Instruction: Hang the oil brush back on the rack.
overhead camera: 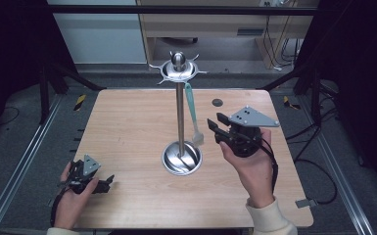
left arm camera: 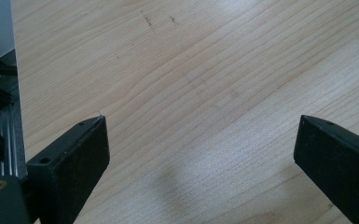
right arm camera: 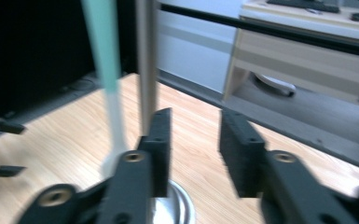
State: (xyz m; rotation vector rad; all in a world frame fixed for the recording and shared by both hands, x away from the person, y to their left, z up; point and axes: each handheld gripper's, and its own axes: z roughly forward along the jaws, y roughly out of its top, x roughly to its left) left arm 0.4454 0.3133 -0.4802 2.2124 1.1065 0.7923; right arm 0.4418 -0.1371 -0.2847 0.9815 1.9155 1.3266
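Note:
A metal stand rises from a round base at the table's middle, its pole topped by a hooked ring. A teal-handled utensil hangs from the ring, its pale head low beside the pole. My right gripper is just right of that head, apart from it. In the right gripper view its jaws stand open with nothing between them, and the utensil and pole are to their left. My left gripper rests near the table's front left corner, open over bare wood.
The wooden table has a small dark round mark at the back right. Black frame posts stand at both sides, with metal rails along the floor. A light wooden cabinet is behind the table.

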